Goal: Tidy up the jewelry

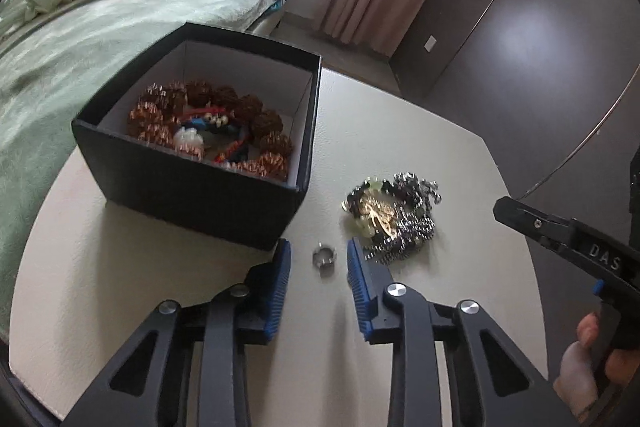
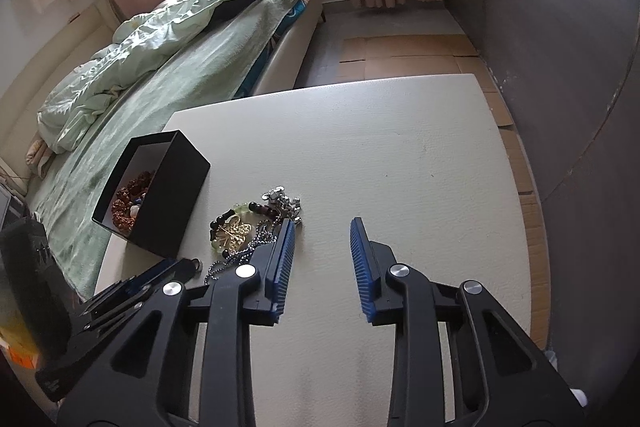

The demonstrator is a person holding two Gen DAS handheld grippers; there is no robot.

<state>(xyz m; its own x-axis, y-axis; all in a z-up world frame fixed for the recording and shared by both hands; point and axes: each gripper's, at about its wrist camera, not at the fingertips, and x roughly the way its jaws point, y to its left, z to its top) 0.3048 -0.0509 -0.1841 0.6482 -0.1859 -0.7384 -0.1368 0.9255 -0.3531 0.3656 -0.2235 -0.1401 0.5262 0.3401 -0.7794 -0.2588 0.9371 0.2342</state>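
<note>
A white bench point(image 2: 360, 147) stands beside a bed point(image 2: 168, 75) with a green cover.

On the bench, a black box point(image 1: 192, 187) with a white lining sits open. Inside it lie a ring of brown knobbly beads point(image 1: 224, 107) and some red, blue and white pieces in the middle. In the left wrist view the box is at about 10 o'clock from the left tool point(image 1: 319, 259).

A small silver ring point(image 1: 324, 256) lies flat on the bench, just in front of the box's near corner. It sits between the two blue pads point(image 1: 280, 283) of the left tool. The pads stand a little apart on either side of the ring and do not touch it.

At about 1 o'clock from the ring lies a tangled heap of jewelry point(image 1: 394, 215): silver ball chain, dark beads, pale green pieces and a flat gold ornament.

The right tool point(image 2: 322, 231) hovers over bare bench, its blue pads spread with nothing between them. The heap lies at 10 o'clock from it, its left finger overlapping the heap's edge in the view; whether they touch cannot be told. A hand point(image 1: 588, 359) grips its handle.
</note>
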